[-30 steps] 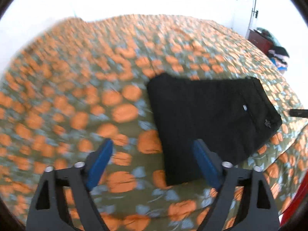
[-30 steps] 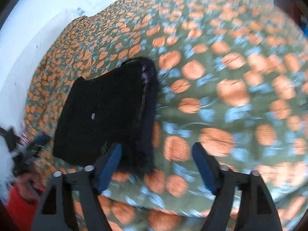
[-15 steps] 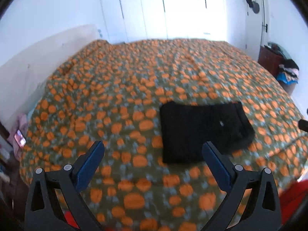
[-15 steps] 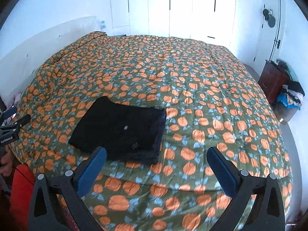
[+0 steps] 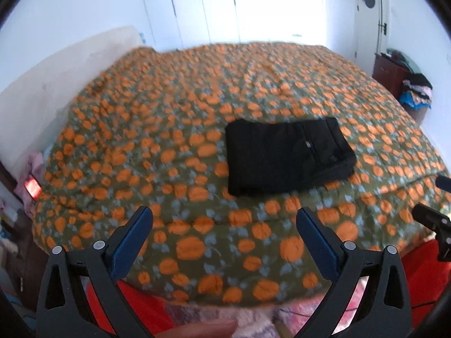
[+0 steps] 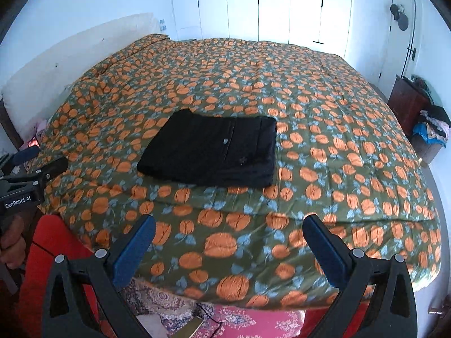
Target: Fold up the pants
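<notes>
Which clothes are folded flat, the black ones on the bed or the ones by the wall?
The black pants on the bed are folded flat. The clothes pile by the wall, near the dresser, is a colourful jumbled heap.

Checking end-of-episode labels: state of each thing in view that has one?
black pants: folded into a flat rectangle, lying on the bedspread, nothing touching them
bedspread: spread flat over the bed
left gripper: open, empty, jaws have just been opening, clear of the pants
right gripper: open, empty, jaws have just been opening, clear of the pants
wardrobe doors: closed
</notes>
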A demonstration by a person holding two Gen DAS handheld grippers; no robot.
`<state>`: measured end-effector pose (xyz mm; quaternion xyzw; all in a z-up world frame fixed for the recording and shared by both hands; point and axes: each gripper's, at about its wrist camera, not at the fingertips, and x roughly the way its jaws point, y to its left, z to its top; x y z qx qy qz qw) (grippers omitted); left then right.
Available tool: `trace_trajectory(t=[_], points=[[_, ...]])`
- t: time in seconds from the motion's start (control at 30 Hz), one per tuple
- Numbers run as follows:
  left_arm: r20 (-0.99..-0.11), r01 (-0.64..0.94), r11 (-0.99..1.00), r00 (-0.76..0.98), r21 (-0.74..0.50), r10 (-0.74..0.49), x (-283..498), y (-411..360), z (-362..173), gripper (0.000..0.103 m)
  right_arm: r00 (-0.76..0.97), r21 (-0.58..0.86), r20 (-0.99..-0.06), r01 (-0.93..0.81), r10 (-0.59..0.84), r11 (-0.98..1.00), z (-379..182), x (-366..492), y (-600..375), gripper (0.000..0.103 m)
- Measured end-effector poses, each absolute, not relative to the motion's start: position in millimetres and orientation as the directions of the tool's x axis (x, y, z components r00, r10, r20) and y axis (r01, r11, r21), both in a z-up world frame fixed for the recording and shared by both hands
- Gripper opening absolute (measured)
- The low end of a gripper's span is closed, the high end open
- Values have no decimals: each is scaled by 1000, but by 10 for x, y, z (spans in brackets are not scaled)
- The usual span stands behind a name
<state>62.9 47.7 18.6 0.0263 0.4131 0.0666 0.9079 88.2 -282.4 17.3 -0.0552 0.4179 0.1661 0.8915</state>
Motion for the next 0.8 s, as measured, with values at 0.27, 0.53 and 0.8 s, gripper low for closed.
trace_trajectory(t=[0.27,0.53,0.8], points=[[-829,-16,996,553,86,80,235,444,0,102,544,-20,-811,-392,214,920,240,431,-2802,103],[-791,0,996,608,88,70,101,372,246,102,568,-9,-794,-370,218,929,381,163,-2755,103],[-808,10,997,588,71,52,155,364,166,102,541,0,-817,-345,199,939,236,241,-2725,103]])
